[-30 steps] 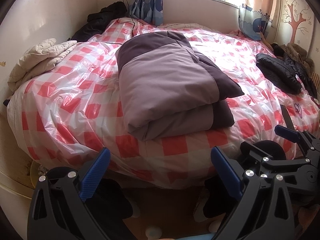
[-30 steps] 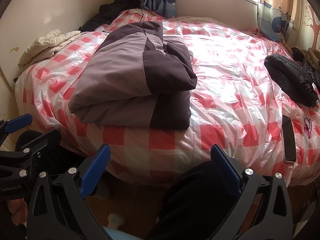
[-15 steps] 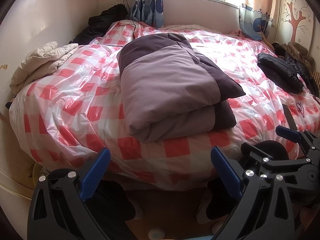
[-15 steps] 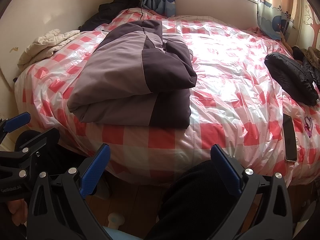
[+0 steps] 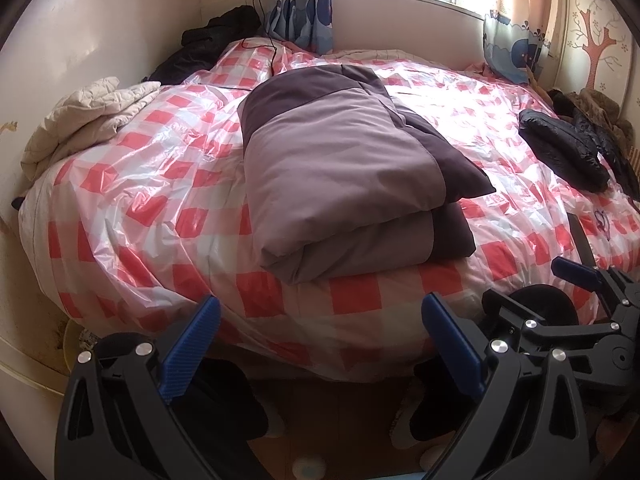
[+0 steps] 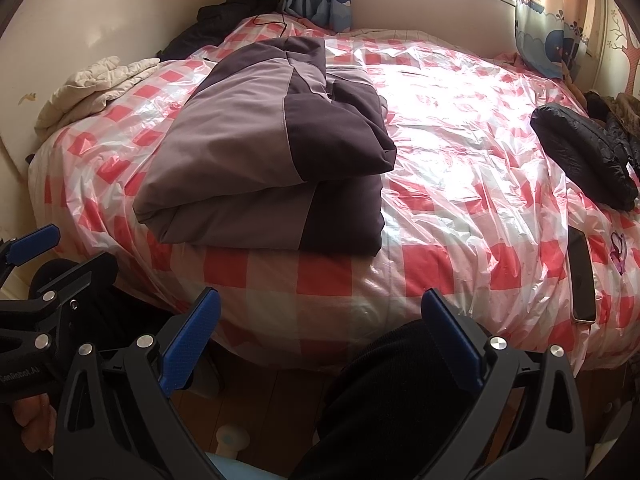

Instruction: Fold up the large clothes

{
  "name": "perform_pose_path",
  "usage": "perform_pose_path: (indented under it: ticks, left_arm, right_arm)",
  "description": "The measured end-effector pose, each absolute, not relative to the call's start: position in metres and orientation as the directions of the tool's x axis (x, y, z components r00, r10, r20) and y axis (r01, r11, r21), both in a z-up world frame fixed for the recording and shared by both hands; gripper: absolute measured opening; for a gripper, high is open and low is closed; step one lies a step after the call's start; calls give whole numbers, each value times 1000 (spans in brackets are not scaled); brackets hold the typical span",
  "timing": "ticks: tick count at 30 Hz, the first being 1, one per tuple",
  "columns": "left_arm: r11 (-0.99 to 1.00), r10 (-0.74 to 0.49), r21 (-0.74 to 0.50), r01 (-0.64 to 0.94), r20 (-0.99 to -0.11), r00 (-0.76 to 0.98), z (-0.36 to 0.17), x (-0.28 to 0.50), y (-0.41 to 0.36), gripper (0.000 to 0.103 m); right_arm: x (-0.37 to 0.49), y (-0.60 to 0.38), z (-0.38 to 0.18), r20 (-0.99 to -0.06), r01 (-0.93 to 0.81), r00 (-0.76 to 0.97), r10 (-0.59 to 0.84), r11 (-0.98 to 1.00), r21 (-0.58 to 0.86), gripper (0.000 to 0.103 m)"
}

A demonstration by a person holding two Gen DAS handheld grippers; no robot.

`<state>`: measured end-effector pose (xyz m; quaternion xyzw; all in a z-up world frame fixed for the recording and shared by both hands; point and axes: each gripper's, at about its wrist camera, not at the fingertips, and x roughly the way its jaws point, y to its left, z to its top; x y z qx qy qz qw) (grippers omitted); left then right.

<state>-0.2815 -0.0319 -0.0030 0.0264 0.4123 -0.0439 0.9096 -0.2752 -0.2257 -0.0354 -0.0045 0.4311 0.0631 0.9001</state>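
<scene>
A folded two-tone purple jacket lies on the bed's red-and-white checked plastic cover; it also shows in the right wrist view. My left gripper is open and empty, held off the bed's near edge, below the jacket. My right gripper is open and empty, also off the near edge. The right gripper shows in the left wrist view; the left gripper shows in the right wrist view.
A cream quilted garment lies at the bed's left. Black garments lie at the right and back left. A phone lies near the right front edge. Wooden floor lies below the grippers.
Both grippers have drawn slightly back and tilted up, so the bed sits lower in view. The jacket has not moved. Both stay open.
</scene>
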Motion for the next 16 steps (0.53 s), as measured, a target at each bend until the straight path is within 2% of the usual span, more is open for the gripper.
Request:
perform_pose_path:
  ticks: [3, 8, 12, 16]
  left_arm:
    - [990, -127, -56, 128, -738, 663, -3, -284, -27, 96]
    - [996, -63, -3, 88, -724, 687, -3, -286, -31, 96]
    - [997, -68, -35, 64, -751, 657, -6, -279, -26, 96]
    - [998, -46, -7, 61, -748, 662, -8, -282, -28, 96]
  right_arm:
    - [-273, -224, -39, -782, -124, 613, 114, 991, 47, 97]
    - [-274, -224, -39, -780, -121, 616, 111, 992, 46, 97]
    - [-273, -227, -38, -777, -115, 620, 107, 992, 45, 97]
    - [-272, -228, -36, -777, -115, 621, 104, 992, 41, 97]
